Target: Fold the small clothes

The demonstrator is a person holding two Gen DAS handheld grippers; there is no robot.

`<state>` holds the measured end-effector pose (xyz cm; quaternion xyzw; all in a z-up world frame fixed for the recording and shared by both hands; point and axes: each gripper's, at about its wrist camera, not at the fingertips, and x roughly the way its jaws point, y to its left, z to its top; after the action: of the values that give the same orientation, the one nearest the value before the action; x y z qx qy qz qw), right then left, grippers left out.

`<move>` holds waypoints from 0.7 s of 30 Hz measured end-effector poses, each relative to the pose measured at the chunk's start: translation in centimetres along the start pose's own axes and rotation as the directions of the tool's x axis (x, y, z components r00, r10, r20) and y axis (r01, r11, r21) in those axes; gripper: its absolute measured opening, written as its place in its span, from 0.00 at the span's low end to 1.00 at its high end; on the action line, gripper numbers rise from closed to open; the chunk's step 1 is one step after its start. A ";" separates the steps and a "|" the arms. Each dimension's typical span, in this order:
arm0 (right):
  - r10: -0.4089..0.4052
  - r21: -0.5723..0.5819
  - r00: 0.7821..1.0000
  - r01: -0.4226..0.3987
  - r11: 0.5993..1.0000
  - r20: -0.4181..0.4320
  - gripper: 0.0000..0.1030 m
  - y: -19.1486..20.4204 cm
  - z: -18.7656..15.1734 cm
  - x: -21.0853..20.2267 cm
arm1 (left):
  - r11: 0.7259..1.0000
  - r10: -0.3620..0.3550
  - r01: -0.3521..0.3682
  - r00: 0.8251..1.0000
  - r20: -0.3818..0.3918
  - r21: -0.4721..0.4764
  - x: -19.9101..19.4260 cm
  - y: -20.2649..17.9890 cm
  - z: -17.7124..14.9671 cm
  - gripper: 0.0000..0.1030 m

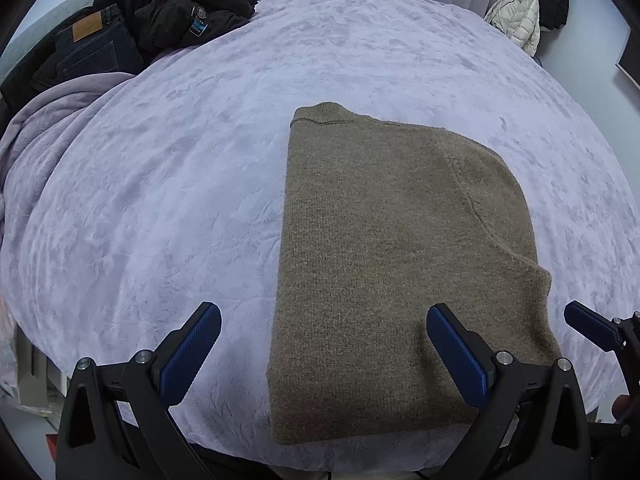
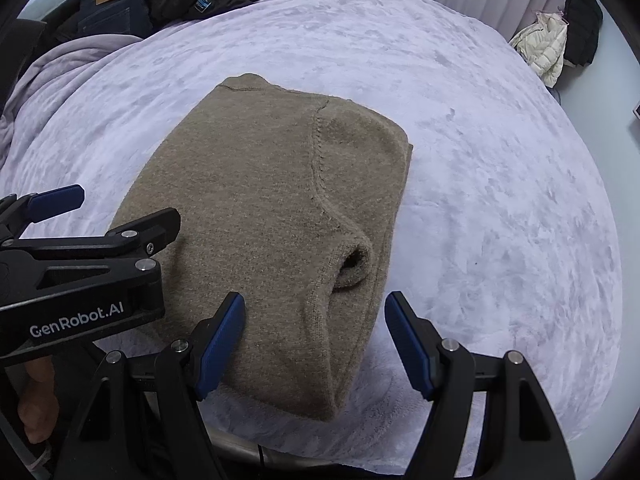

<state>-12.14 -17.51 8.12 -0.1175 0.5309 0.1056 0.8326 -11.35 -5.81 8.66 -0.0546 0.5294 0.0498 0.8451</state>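
Two black grippers with blue ribbed pads hang over the near edge of a bed covered by a pale lilac plush blanket, both spread wide with nothing between their fingers. A folded brown knitted sweater lies flat near that edge; the left gripper straddles its left border and the right gripper its right near corner. Dark jeans and black jackets are heaped at the far left corner.
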 end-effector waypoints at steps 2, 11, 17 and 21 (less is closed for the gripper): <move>-0.004 -0.003 1.000 0.004 1.000 0.004 0.73 0.1 0.1 -0.1 | 1.000 0.000 0.000 1.000 -0.002 -0.004 0.0 0.1 0.0 1.00; -0.011 -0.002 1.000 0.011 1.000 0.005 0.73 0.2 0.1 -0.3 | 1.000 0.009 -0.009 1.000 0.005 -0.011 -0.2 0.2 0.0 1.00; -0.010 -0.007 1.000 0.010 1.000 0.008 0.73 0.3 0.0 -0.4 | 1.000 0.008 -0.008 1.000 0.008 -0.010 -0.3 0.1 -0.1 1.00; -0.010 -0.006 1.000 0.010 1.000 0.009 0.73 0.3 0.0 -0.5 | 1.000 0.006 -0.006 1.000 0.009 -0.008 -0.4 0.0 -0.1 1.00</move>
<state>-12.41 -17.21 8.53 -0.1221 0.5264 0.1033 0.8350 -11.64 -5.80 8.98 -0.0562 0.5255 0.0545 0.8472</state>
